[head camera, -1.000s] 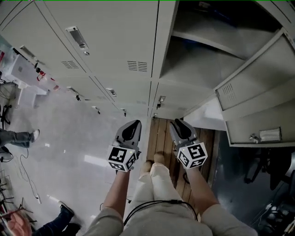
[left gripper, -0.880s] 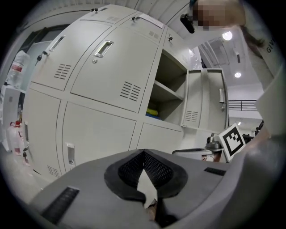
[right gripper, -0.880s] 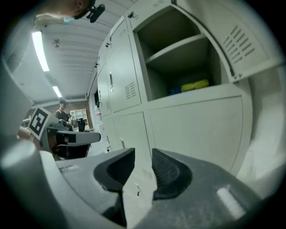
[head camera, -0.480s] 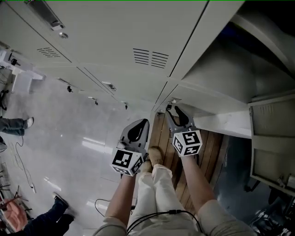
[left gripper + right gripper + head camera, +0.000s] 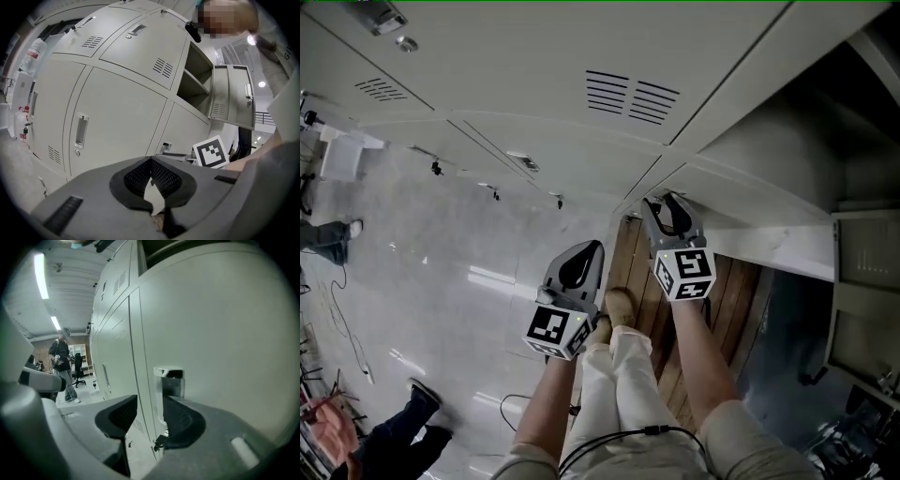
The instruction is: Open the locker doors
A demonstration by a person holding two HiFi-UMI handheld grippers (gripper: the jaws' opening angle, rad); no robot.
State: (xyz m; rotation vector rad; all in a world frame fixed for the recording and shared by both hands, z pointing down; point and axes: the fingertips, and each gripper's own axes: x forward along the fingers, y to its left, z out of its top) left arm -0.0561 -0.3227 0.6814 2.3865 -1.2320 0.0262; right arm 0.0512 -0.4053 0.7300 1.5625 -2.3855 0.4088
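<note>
A bank of grey lockers [image 5: 544, 56] fills the head view from above. The upper right compartment [image 5: 806, 141] stands open, its door [image 5: 232, 96] swung out to the right. Below it is a closed lower door [image 5: 220, 333] with a recessed metal handle [image 5: 171, 380] and a key [image 5: 159, 442] under it. My right gripper [image 5: 666, 202] is at that door's left edge. In the right gripper view its jaws [image 5: 150, 401] are opening, with the handle and door edge between them but not pressed. My left gripper [image 5: 591, 247] hangs shut and empty, a little back from the lockers [image 5: 117, 108].
I stand on a wooden board floor [image 5: 741, 291] in front of the lockers. Grey floor [image 5: 441, 281] with cables [image 5: 347, 328] lies to the left. Other people's legs [image 5: 328, 239] show there, and a person [image 5: 63, 362] stands far down the aisle.
The head view has closed in on the lockers. My right gripper has moved forward to the lower door's handle. The left gripper has hardly moved.
</note>
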